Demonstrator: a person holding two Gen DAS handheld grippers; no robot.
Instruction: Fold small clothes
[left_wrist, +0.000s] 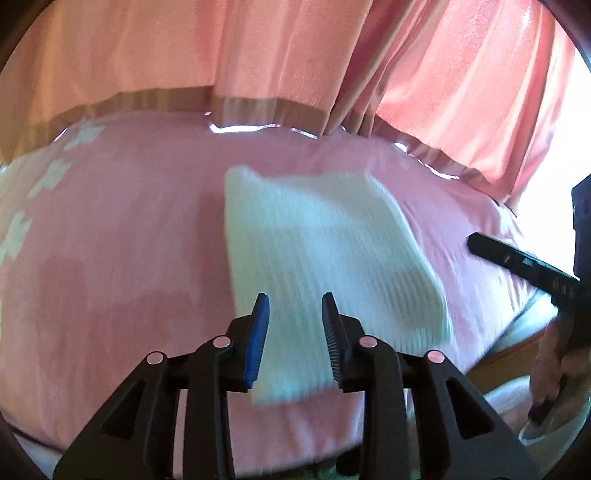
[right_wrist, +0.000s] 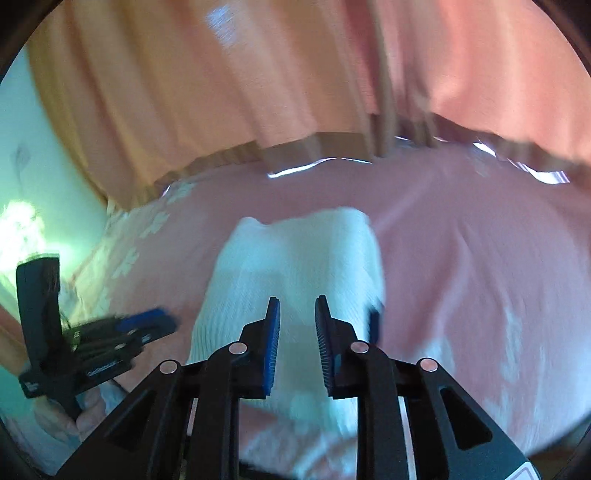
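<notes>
A folded white garment (left_wrist: 325, 254) lies flat on the pink bedspread (left_wrist: 110, 240), near the peach curtains (left_wrist: 184, 48) on the far side. The left gripper (left_wrist: 295, 306) and right gripper (right_wrist: 297, 308) hover over its near edge, each with jaws slightly parted and holding nothing.

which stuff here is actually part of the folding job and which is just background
Part of the job:
- white ribbed garment, lying on the pink bedspread
- left gripper, jaws slightly apart, nothing between the pads
- right gripper, the same

Just there:
- pink bedspread with white flower pattern
- orange curtains behind the bed
</notes>
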